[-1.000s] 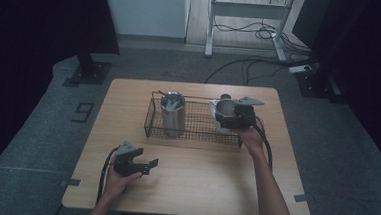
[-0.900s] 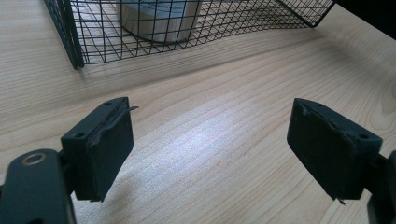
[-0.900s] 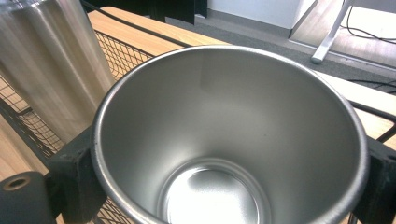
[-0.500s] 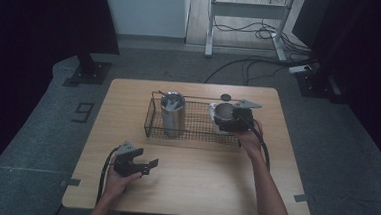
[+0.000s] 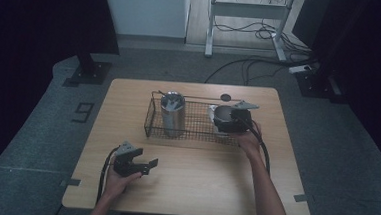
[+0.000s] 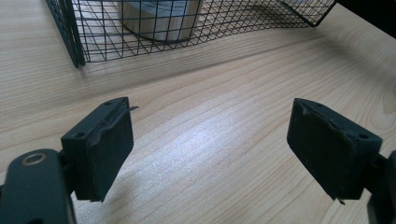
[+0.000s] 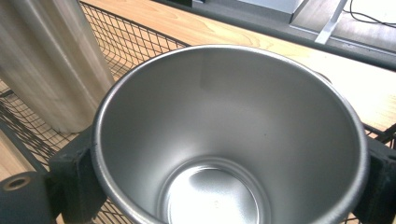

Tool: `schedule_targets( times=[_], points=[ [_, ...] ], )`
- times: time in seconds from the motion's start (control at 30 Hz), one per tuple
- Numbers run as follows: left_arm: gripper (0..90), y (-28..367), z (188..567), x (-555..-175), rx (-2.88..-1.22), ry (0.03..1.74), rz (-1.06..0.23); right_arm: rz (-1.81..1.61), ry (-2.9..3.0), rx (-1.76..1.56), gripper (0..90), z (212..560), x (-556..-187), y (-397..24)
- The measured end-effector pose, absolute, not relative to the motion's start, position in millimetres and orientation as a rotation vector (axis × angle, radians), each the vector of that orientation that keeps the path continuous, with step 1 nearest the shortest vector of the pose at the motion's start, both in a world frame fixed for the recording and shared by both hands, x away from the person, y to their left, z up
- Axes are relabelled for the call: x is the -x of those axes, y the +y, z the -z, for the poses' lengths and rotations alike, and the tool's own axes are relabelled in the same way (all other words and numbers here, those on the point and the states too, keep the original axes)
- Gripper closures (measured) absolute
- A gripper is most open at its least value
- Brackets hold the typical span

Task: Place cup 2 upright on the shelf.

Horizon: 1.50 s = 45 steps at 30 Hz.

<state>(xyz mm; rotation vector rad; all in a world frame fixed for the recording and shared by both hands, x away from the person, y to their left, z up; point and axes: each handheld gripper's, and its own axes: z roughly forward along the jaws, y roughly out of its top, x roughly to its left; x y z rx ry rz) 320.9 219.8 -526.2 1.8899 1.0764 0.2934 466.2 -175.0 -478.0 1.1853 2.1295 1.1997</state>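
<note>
Right of frame centre, inside the wire basket, we are clamping the upright steel cup between our right gripper's jaws, while the left gripper is idling with jaws apart on the worktop.

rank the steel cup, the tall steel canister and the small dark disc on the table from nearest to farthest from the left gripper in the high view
From the left gripper, at the table's near left:
1. Tall steel canister, in the wire basket's left end.
2. Steel cup, at the basket's right end, between the right gripper's jaws.
3. Small dark disc, on the table beyond the basket.

Basket: black wire mesh. Cup: plain silver steel (brushed). Table: light wood grain. Gripper pads: matte black.
</note>
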Motion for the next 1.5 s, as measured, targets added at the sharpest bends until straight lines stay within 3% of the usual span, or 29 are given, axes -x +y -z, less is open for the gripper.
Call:
schedule_targets(
  times=[1.5],
  points=[
    [15.1,219,527,-321,-1.898,1.072,-0.278,-0.945,2.207,-1.216,6.2,489,-467,-164]
  ],
)
